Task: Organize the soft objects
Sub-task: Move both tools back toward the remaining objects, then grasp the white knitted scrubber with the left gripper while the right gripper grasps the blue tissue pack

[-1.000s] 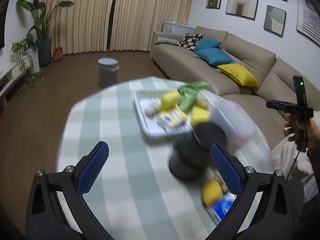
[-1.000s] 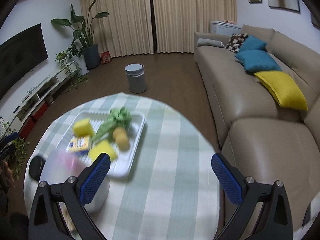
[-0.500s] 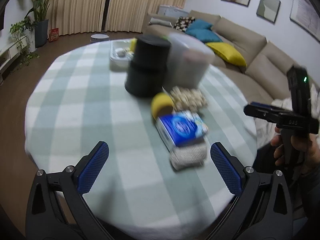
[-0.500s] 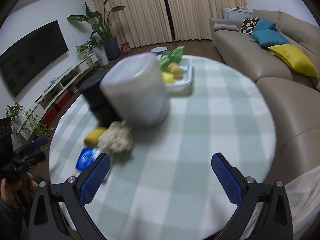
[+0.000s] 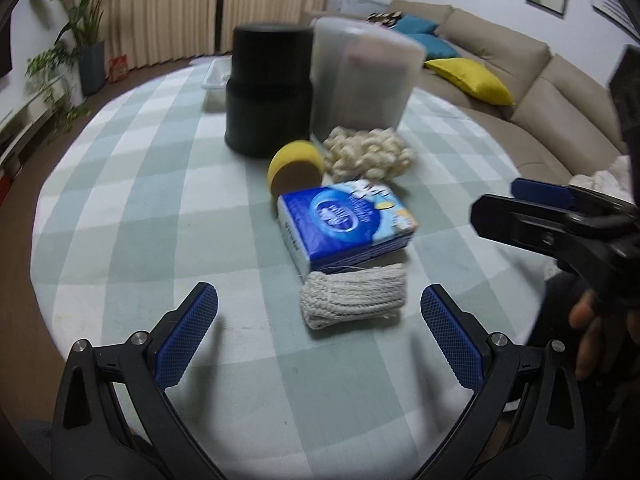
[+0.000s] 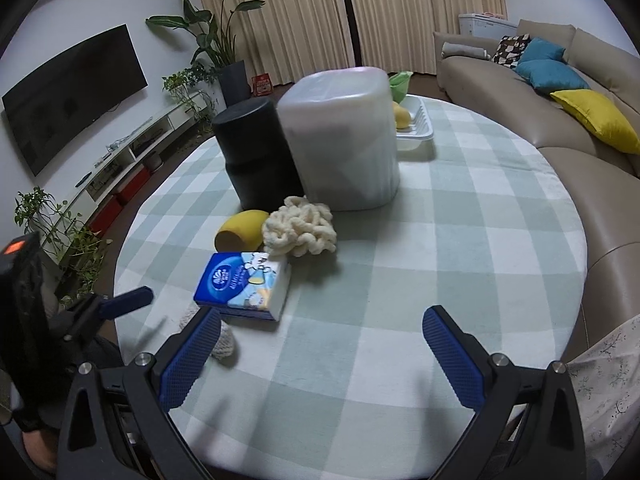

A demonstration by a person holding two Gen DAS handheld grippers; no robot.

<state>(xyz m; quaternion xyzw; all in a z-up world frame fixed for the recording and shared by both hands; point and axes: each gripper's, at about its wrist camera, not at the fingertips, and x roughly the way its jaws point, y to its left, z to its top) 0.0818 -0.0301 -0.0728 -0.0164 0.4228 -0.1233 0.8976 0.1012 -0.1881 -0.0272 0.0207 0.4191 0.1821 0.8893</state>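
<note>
On the round checked table (image 5: 132,208) a beige knitted cloth (image 5: 354,300) lies nearest, just ahead of my open left gripper (image 5: 320,336). Behind the cloth sit a blue tissue pack (image 5: 346,226), a yellow sponge (image 5: 296,166) and a cream fluffy bundle (image 5: 368,152). My right gripper (image 6: 322,356) is open and empty over the near table edge. The tissue pack (image 6: 244,284) lies ahead to its left, and the knitted cloth (image 6: 224,344) is partly hidden behind its left finger. The sponge (image 6: 242,230) and the fluffy bundle (image 6: 300,228) lie further back.
A black canister (image 5: 268,88) and a translucent lidded tub (image 5: 364,80) stand side by side behind the soft items. A white tray (image 6: 416,128) with yellow and green items sits at the far edge. A beige sofa (image 6: 560,92) runs along the right. A hand (image 5: 592,336) holds the other tool.
Both views have pulled back and dropped from the far tray to the near side of the table. The soft items now lie just ahead. Both grippers stay open.
</note>
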